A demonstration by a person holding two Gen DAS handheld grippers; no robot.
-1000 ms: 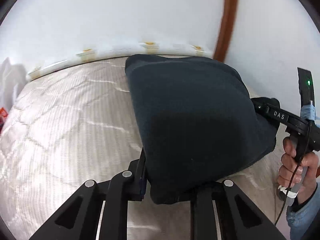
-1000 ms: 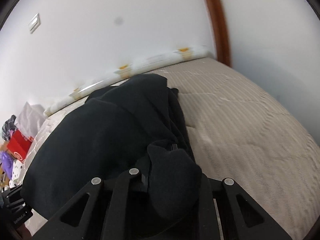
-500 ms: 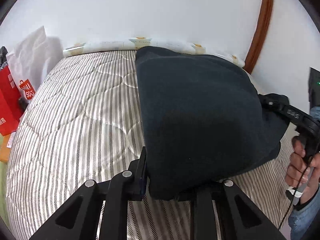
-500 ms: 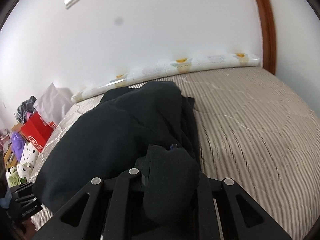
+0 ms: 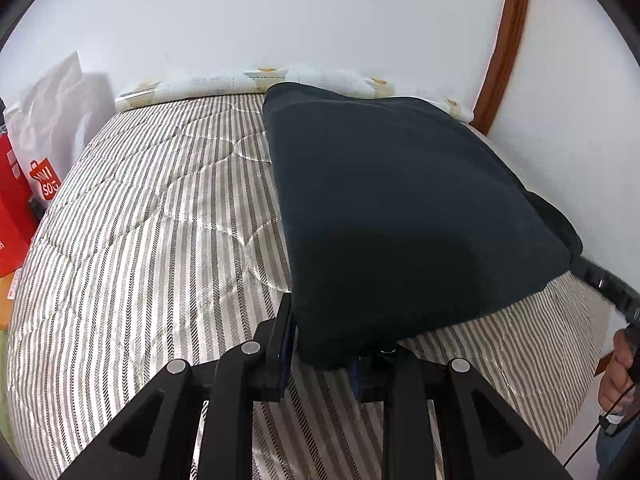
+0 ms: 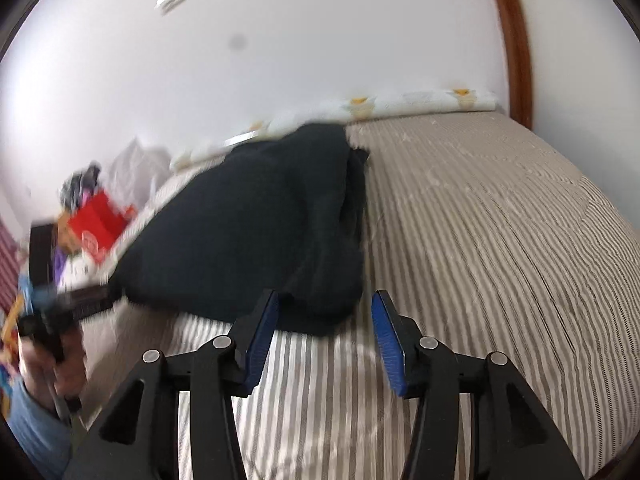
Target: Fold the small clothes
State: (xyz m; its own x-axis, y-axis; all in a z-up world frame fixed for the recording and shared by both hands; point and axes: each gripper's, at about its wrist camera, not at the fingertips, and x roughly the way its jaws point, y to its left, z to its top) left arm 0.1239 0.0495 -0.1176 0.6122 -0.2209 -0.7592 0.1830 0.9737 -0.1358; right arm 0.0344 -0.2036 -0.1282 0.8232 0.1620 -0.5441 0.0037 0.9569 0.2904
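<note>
The left claw (image 5: 332, 344) is held low over the striped bed (image 5: 152, 240), pointed toward the wall, and it is clenched on the near corner of a dark garment (image 5: 392, 208) — the cloth is bunched between the two black fingers and spills over them, so the blue pads are mostly covered. From that corner the garment is seen stretched up and away as a broad, smooth, dark sheet, its far edge reaching the patterned roll (image 5: 240, 80) that lies along the wall. At the right edge of the left wrist view, a hand (image 5: 618, 368) is seen wrapped around the handle of the other tool, whose black arm runs up to the garment's right corner. The right claw (image 6: 324, 332) is released: its blue pads (image 6: 262, 340) are spread wide, with striped bedding visible in the gap, and the garment's (image 6: 248, 232) nearest fold lies just ahead of the fingertips, close beside the left pad. In this blurred view the garment is seen as a thick, dark heap lying on the bed, doubled over along its right side. At the lower left the other hand (image 6: 52, 364) is seen gripping its handle, blurred. Red boxes (image 6: 100, 224) and a white bag (image 5: 52, 108) are seen beside the bed.
</note>
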